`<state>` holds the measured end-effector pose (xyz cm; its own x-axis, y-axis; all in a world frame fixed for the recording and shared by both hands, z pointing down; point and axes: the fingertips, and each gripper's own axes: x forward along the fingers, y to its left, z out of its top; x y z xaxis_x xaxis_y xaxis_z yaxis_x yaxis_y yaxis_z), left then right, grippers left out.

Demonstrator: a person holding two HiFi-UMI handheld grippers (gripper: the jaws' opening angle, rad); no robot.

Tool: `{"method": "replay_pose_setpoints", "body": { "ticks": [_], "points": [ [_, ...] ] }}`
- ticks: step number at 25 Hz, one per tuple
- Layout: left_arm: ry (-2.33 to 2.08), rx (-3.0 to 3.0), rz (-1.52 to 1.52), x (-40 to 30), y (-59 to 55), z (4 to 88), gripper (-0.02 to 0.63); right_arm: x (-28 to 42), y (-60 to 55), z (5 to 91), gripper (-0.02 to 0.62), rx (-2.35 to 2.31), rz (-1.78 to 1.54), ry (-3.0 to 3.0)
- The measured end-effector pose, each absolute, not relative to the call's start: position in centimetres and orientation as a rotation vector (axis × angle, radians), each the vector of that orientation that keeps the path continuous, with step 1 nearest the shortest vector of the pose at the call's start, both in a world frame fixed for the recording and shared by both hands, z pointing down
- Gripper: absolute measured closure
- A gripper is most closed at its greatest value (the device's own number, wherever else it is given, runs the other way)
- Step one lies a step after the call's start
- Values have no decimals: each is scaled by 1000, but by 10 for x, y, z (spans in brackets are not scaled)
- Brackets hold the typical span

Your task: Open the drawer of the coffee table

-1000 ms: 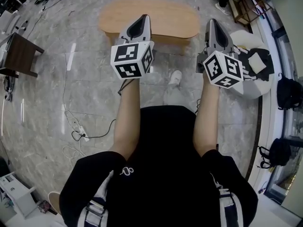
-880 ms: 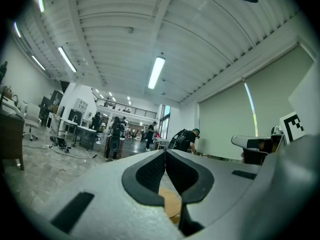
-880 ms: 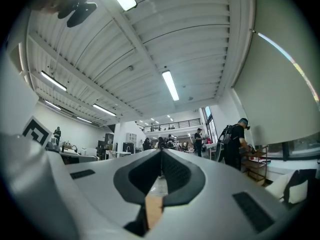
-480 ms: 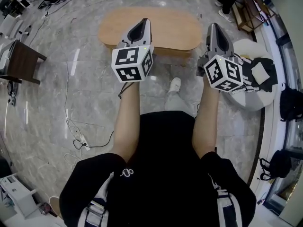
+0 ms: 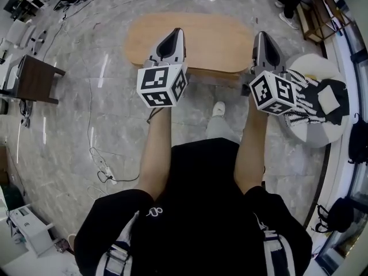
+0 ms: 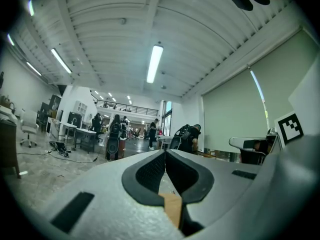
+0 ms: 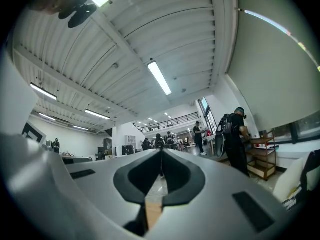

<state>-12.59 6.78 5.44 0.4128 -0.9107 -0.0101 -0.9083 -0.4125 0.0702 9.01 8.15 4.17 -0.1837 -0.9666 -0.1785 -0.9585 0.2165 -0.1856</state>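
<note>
An oval light-wood coffee table (image 5: 210, 39) stands on the marble floor ahead of me in the head view. Its near side edge (image 5: 214, 72) shows as a thin band, and I cannot make out a drawer front on it. My left gripper (image 5: 177, 32) is held out level over the table's near left part, jaws shut and empty. Above the table's right end, my right gripper (image 5: 261, 35) is likewise shut and empty. In the left gripper view the gripper (image 6: 165, 153) shows closed pads against the room beyond. The right gripper view shows its gripper (image 7: 161, 151) closed too.
A dark brown side table (image 5: 34, 79) stands at the left. At the right is a round white seat (image 5: 315, 134) with black-and-white cloth on it. Cables and a power strip (image 5: 106, 168) lie on the floor at lower left. A wooden shelf (image 5: 319, 10) stands far right.
The coffee table has come nearer and lower in the head view as I walk forward. Both grippers have moved ahead with me, still shut.
</note>
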Motion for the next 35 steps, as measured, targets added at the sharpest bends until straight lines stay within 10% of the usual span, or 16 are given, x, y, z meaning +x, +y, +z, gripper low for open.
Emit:
{"method": "replay_pose_setpoints", "body": {
  "ticks": [35],
  "points": [
    [-1731, 2435, 21, -22, -220, 73, 595, 194, -230, 70, 583, -1752, -255, 2371]
  ]
}}
